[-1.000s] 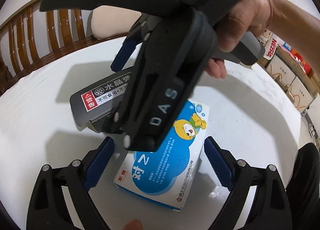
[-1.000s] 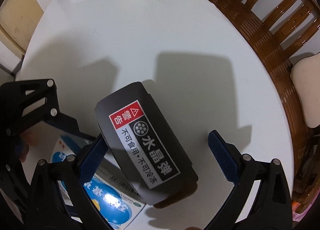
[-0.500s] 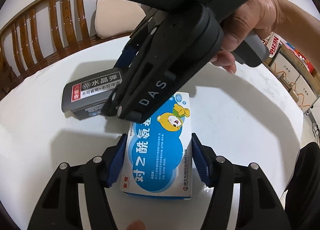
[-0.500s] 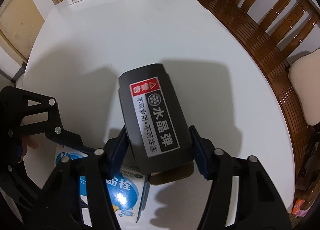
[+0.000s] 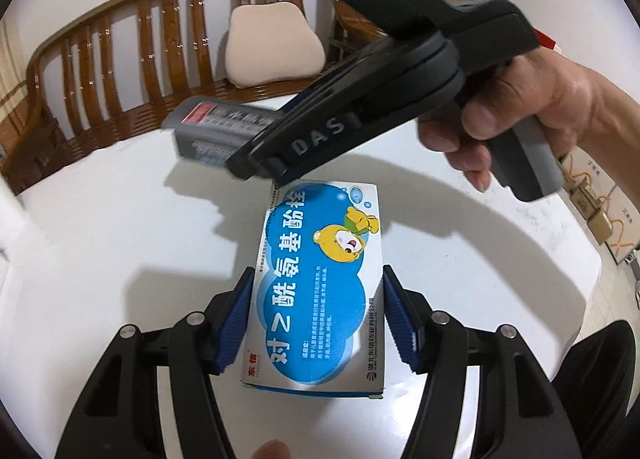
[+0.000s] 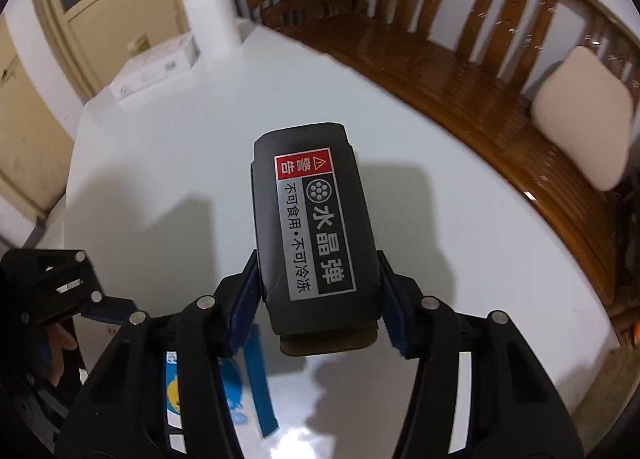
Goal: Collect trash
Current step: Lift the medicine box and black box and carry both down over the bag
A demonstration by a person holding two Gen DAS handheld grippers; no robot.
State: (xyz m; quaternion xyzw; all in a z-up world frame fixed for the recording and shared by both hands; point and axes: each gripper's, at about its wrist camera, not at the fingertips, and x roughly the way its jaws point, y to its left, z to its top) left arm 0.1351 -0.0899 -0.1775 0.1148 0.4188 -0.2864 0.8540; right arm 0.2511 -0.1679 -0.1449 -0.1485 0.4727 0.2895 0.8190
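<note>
My left gripper [image 5: 316,319] is shut on a blue and white medicine box [image 5: 320,283] with a cartoon bear, held above the white table [image 5: 120,239]. My right gripper [image 6: 318,299] is shut on a dark grey box [image 6: 312,227] with a red warning label, lifted off the table. In the left wrist view the right gripper's black body [image 5: 360,99] crosses overhead, with the grey box [image 5: 216,131] blurred past it. The medicine box also shows at the lower left of the right wrist view [image 6: 236,379].
A wooden bench [image 6: 460,71] with a cream cushion [image 6: 584,115] curves round the table's far side. A flat white carton [image 6: 156,67] and a white paper roll [image 6: 214,19] stand at the table's far edge. Cardboard boxes [image 5: 596,199] sit beyond the table.
Both grippers closed from open onto their boxes and lifted them off the table. The views tilted up, bringing the bench into sight.
</note>
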